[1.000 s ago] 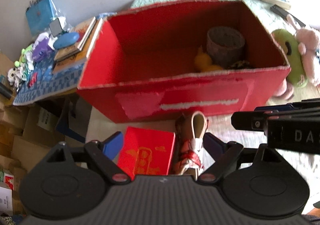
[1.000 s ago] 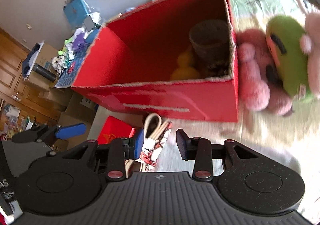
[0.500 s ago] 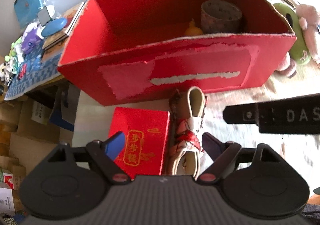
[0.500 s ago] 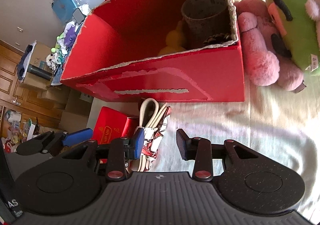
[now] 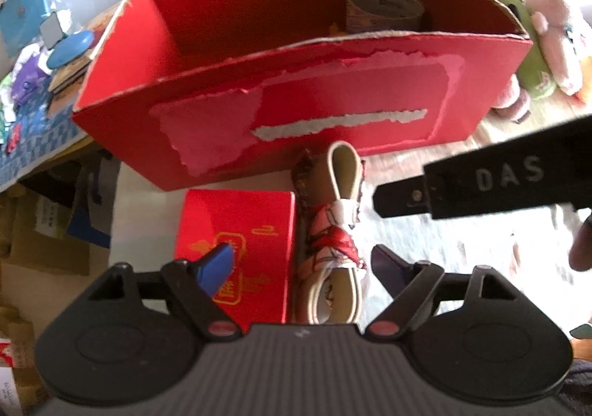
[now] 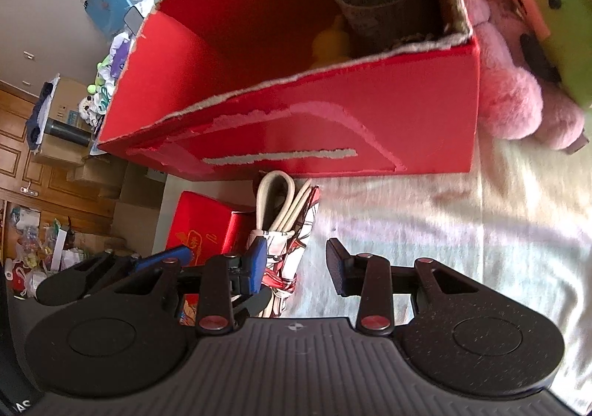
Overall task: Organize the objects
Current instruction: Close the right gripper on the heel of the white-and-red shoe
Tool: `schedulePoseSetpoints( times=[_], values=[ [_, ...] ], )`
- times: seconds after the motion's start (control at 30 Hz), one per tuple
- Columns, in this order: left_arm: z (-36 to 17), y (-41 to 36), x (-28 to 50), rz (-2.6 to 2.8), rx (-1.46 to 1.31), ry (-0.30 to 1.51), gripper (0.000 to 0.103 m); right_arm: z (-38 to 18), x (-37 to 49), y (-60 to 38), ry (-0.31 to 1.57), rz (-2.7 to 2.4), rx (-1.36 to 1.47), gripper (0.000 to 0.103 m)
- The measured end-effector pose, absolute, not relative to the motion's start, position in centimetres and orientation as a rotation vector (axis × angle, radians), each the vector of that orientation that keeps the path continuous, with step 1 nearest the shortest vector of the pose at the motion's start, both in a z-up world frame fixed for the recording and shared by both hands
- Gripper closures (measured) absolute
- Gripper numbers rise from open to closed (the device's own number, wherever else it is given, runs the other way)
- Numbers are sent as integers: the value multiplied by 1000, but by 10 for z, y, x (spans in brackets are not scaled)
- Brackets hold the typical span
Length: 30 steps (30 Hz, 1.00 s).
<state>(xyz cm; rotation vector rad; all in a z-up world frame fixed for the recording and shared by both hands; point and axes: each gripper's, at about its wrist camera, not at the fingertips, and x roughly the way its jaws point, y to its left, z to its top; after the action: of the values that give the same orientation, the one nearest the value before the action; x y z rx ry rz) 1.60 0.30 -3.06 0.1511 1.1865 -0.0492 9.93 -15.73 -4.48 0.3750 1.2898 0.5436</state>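
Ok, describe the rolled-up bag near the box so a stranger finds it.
Find the big red cardboard box. In front of its torn long side lies a flat red gift box; right beside that is the rolled bag, cream-handled with red-and-white print, the only fabric bundle there.

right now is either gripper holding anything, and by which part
Nothing is held. The left gripper, whose jaws have just been closing, straddles the folded bag without touching it; the right gripper is open over bare cloth.

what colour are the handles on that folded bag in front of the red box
Beige or cream, looped handles on the white-and-red patterned bag. The left wrist view shows them best.
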Motion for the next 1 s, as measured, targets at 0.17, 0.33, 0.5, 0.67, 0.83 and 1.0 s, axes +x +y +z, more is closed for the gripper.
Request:
schedulePoseSetpoints(
  times=[0.17, 0.33, 0.5, 0.67, 0.83, 1.0],
  values=[
    [-35, 11, 10, -120, 88, 1177, 29, -49, 101, -150, 1313, 555, 390, 65],
    [-33, 11, 6, -188, 67, 1143, 30, -54, 104, -143, 1331, 561, 397, 63],
    [-32, 9, 3, -229, 81, 1117, 31, -56, 108, -140, 1337, 579, 428, 63],
    [-32, 12, 0, -239, 113, 1111, 31, -53, 106, -133, 1336, 606, 419, 63],
    [-33, 11, 0, -258, 130, 1104, 31, -62, 106, -126, 1355, 558, 347, 63],
    [-33, 11, 0, -260, 151, 1096, 32, -71, 111, -132, 1389, 563, 408, 72]
  ],
)
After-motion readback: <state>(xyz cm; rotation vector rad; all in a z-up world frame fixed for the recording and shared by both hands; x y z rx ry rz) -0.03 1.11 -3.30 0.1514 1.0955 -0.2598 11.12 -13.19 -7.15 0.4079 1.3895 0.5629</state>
